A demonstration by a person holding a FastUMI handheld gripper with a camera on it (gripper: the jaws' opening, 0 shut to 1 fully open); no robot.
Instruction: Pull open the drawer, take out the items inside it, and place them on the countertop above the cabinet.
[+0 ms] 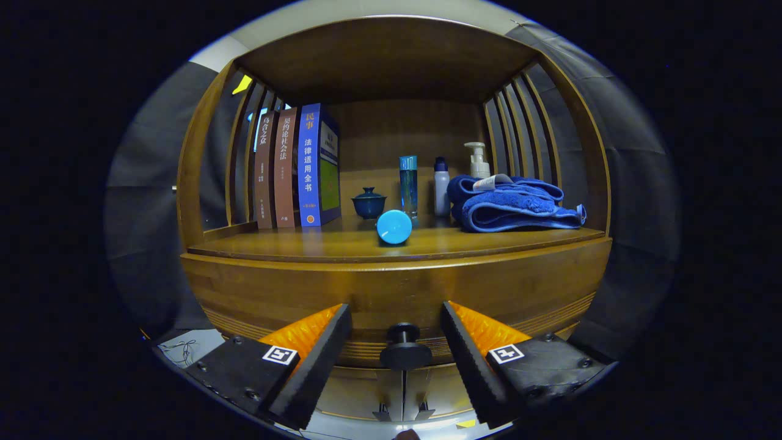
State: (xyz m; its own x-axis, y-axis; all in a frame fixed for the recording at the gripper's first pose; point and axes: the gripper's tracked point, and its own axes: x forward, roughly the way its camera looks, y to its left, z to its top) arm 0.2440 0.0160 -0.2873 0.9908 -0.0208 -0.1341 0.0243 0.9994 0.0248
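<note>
Gripper [396, 351] fingers are held spread, nothing pinched | black drawer knob [404, 349] is seen between them, untouched by either | drawer front [397, 293] is shut beneath the countertop [293, 247] | on the countertop are set books [296, 168], lidded cup [369, 203], light-blue round object [394, 227], bottles [426, 184], folded blue towel [516, 205].

On the desk [305, 247], books [296, 168] stand left, ball [394, 227] centre-front, towel [513, 205] right; the drawer knob [404, 348] sits below, between the parted tool [396, 342] fingers.
</note>
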